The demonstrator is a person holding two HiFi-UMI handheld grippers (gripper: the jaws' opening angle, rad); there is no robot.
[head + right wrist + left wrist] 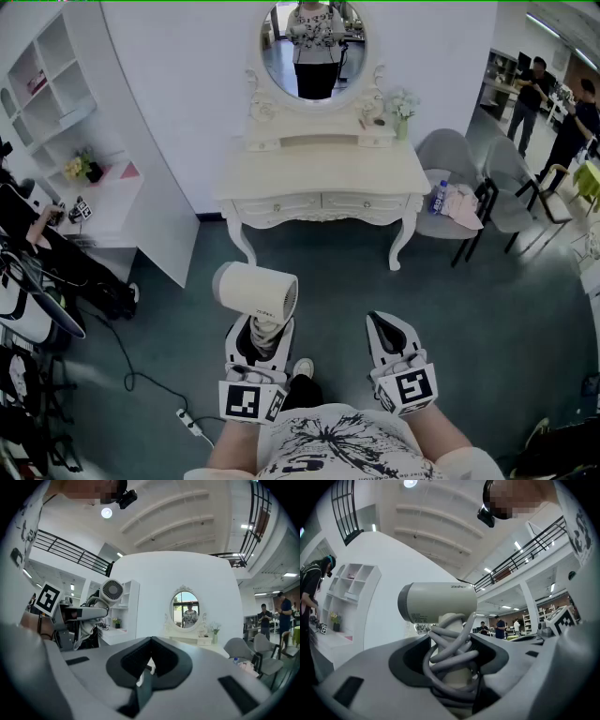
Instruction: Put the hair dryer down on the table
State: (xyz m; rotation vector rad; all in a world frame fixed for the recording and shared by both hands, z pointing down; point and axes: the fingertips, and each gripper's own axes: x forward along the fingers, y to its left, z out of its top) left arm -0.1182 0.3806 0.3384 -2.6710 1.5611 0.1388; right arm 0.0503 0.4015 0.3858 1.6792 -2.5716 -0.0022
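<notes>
A cream hair dryer (255, 292) stands upright in my left gripper (262, 330), barrel pointing left, over the floor in front of the white dressing table (323, 178). In the left gripper view the jaws of the left gripper (452, 644) are closed on the hair dryer (438, 603) by its handle, which has the grey cord (449, 654) wound round it. My right gripper (381, 324) hovers beside it to the right, shut and empty, its jaws meeting at the tip in the right gripper view (151, 641). That view also shows the hair dryer (111, 591) at the left.
An oval mirror (313, 47) tops the table, with small items and flowers (403, 108) on its back shelf. Grey chairs (459, 183) stand to the right, a white shelf unit (89, 187) to the left. A power strip (187, 422) and cable lie on the floor. People (553, 103) stand far right.
</notes>
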